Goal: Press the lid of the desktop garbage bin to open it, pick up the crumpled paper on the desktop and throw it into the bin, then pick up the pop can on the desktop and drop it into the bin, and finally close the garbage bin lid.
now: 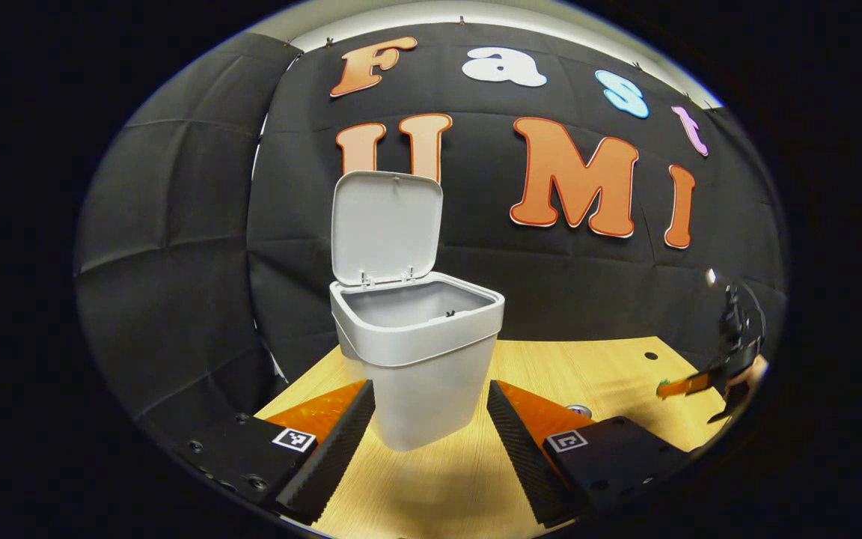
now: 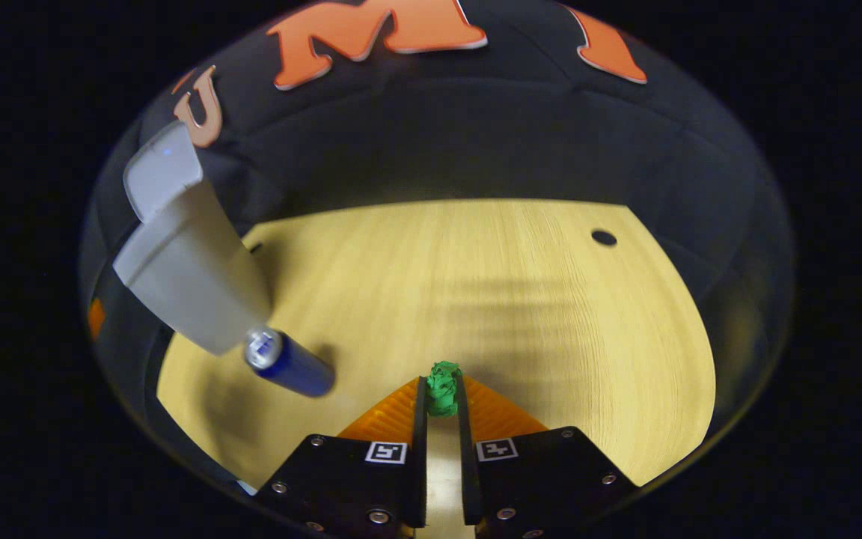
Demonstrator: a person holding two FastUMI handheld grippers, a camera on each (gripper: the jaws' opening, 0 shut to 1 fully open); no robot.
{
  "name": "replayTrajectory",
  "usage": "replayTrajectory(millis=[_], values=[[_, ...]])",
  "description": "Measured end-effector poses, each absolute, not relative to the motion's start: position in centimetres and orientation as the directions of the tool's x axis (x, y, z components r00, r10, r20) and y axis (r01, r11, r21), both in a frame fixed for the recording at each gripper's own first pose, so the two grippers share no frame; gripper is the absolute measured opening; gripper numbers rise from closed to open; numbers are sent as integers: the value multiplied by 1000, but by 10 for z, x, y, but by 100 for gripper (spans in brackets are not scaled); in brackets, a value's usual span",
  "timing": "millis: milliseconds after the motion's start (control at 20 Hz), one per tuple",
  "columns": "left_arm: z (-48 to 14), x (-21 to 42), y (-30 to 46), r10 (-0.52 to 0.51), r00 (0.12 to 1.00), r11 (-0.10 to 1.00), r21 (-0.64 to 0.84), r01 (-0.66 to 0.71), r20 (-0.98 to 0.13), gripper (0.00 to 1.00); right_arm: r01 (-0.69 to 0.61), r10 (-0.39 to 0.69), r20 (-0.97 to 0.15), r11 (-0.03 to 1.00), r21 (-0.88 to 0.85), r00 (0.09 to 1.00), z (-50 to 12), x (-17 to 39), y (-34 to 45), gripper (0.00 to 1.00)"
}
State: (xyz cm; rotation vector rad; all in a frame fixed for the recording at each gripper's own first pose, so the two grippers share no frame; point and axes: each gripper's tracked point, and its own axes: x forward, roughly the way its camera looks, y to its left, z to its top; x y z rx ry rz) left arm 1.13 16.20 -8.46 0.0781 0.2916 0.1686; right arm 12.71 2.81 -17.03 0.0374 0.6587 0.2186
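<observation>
The wooden desktop [image 2: 491, 299] is the biggest thing here, pale and grained, with a small dark hole [image 2: 604, 238] near its far right edge in the right gripper view.

On it stands the garbage bin [image 1: 427, 359], grey, upright, with its lid [image 1: 386, 224] swung up and standing nearly vertical on the back hinges — the mouth is open, and what can be seen of the inside looks bare. In the right gripper view the bin [image 2: 191, 277] sits at the far left, with the lid [image 2: 163, 168] raised above it.

The pop can [image 2: 289, 363] stands on the desktop just beside the bin's base, blue-sided with a silver top; whether it touches the bin I cannot tell. In the left gripper view only its top [image 1: 579, 409] peeps over that gripper's right finger.

The left gripper [image 1: 431, 419] has its fingers spread wide, one on each side of the bin's lower body, near it but with a gap on both sides.

The right gripper [image 2: 442, 408] is pressed together on the crumpled paper [image 2: 444, 389] — a small green wad pinched between the fingertips, above the desktop's near middle. The left gripper view catches the same gripper [image 1: 689, 385] far off at the right edge, with a bit of green [image 1: 661, 388] at its tip.
</observation>
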Motion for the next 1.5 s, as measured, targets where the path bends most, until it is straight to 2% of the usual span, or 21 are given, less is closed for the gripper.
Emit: replayTrajectory(millis=[150,300,400,550,750,850,1000,1050,1100,1150,1200,1350,1500], values=[[-80,-4,174,199,943,980,84,-183,-267,96,-336,357,-458,933,129,814,-67,133,97,18],[-70,-25,194,235,940,972,91,-219,-247,96,-497,528,-362,848,184,768,16,139,182,19],[-66,-39,212,264,935,964,90,-250,-237,95,-565,576,-327,813,140,749,42,148,230,18],[-61,-57,238,303,925,953,89,-290,-232,95,-653,638,-333,753,80,695,53,164,310,19],[-53,-77,265,343,915,939,91,-331,-212,96,-685,624,-451,727,37,638,31,200,372,19],[-54,-85,272,349,912,937,95,-336,-216,95,-670,605,-504,739,68,617,18,221,375,18],[-57,-88,276,345,911,938,110,-328,-228,96,-620,535,-563,783,50,630,13,243,363,21],[-58,-87,274,336,913,941,110,-319,-230,96,-620,534,-575,782,59,619,4,240,364,27],[-59,-84,272,329,915,944,111,-311,-234,96,-623,549,-572,778,83,609,6,243,366,21],[-60,-82,271,324,916,946,113,-305,-237,95,-629,570,-563,770,111,599,12,245,365,36],[-60,-79,269,315,918,948,116,-295,-242,95,-628,588,-538,767,133,604,23,248,363,43],[-65,-65,256,283,926,958,117,-261,-249,95,-622,604,-489,769,149,630,42,243,352,52],[-82,-46,230,222,937,974,102,-202,-271,95,-630,620,-406,766,127,672,69,220,306,53]])
